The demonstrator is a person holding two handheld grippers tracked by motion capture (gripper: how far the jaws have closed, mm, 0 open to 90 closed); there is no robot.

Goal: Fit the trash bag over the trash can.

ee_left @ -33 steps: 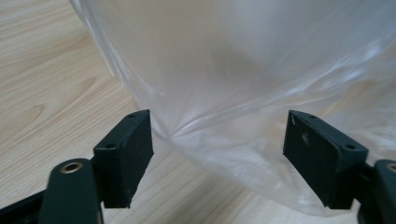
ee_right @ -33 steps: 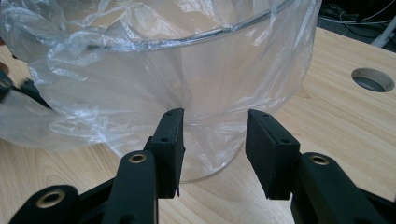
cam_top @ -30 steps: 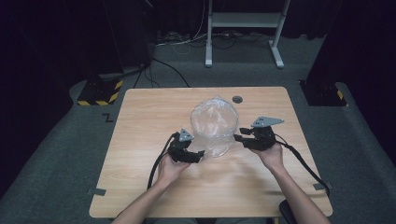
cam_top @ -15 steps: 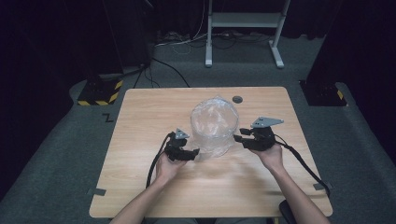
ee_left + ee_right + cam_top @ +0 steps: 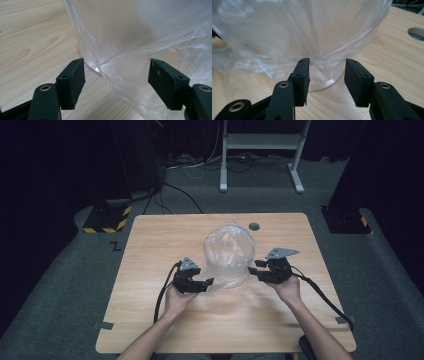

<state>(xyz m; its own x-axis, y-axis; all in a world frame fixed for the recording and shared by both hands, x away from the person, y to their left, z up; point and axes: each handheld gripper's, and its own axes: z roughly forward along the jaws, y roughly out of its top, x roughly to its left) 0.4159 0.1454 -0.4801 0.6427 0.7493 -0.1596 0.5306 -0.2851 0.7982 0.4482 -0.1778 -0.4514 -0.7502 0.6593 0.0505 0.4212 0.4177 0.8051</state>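
**Two open grippers flank a bagged clear container**

On the wooden tabletop, the left gripper sits at about 8 o'clock from the clear container, held in the person's left hand. Its jaws stand wide apart and grip nothing. In the left gripper view the left gripper points at the plastic bag that wraps the container; crumpled film lies in the gap between the jaws, and the curved clear base rests on the wood just beyond the jaw at 9 o'clock. Whether the jaw at 3 o'clock touches the film cannot be told.

The container stands upright near the middle of the tabletop, the plastic bag drooping down its near side. A small dark round hole sits in the tabletop at about 1 o'clock from it, near the far edge.

The right gripper, in the right hand, lies at about 4 o'clock from the container, close to its side. In the right gripper view the right gripper has its jaws moderately apart, empty, their tips just at the gathered film low on the container, above the rounded base.
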